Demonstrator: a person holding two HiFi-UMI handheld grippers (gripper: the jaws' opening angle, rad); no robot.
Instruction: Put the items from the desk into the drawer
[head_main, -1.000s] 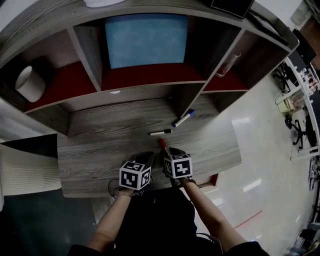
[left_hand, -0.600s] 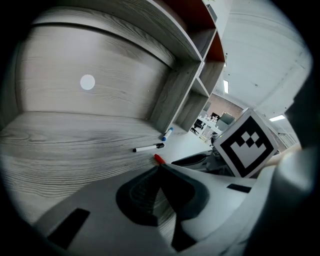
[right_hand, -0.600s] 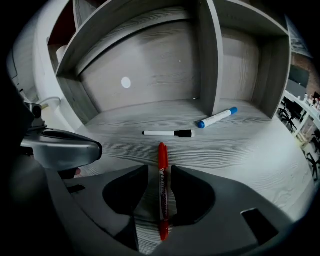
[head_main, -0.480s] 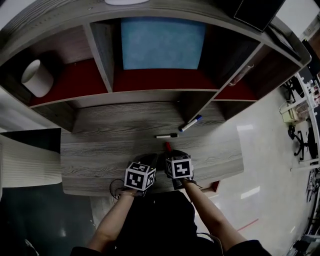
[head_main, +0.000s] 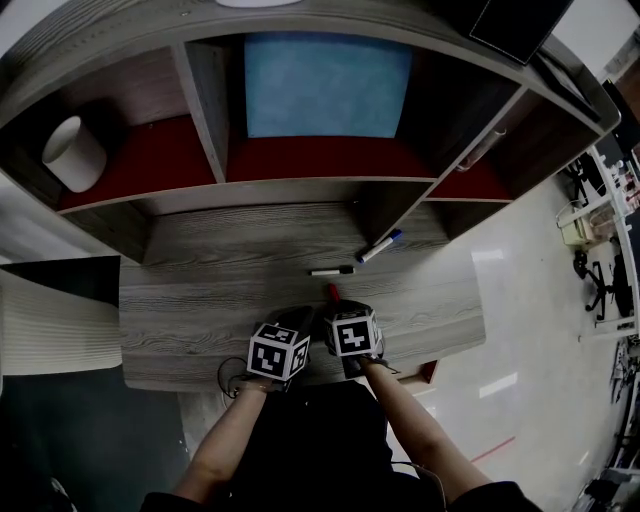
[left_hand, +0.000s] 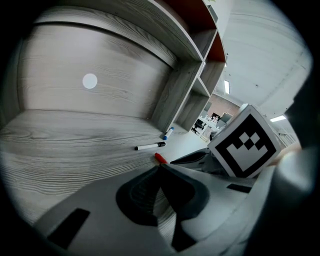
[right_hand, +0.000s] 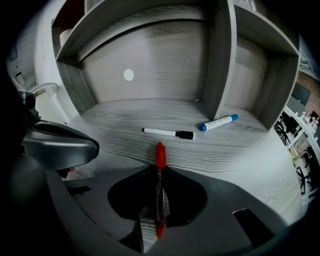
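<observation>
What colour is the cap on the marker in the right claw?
Red; the slim marker's cap shows best in the right gripper view.

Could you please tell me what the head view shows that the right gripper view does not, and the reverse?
Only the head view: a blue panel in the middle shelf compartment and the person's forearms.
Only the right gripper view: the right gripper, whose jaws have just been closing, clamped along the barrel of the red marker.
Both: the grey wood-grain desk, the white marker with a black cap, the white marker with a blue cap and the red marker's tip.
</observation>
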